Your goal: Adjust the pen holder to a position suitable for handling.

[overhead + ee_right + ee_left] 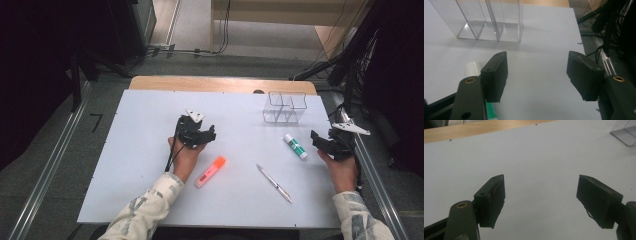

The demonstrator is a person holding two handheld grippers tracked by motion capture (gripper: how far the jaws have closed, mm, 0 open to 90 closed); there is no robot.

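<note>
No text, brand, number or sign can be read here. The glue stick (295, 146), right of centre on the white table, carries a green label (too small and blurred to make out). The orange highlighter (210, 172), near the left hand, has a pale label strip on its barrel, equally illegible.

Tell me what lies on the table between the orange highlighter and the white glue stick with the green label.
In the high view, a white pen lies between the orange highlighter and the white glue stick; the rest is bare white tabletop.
</note>
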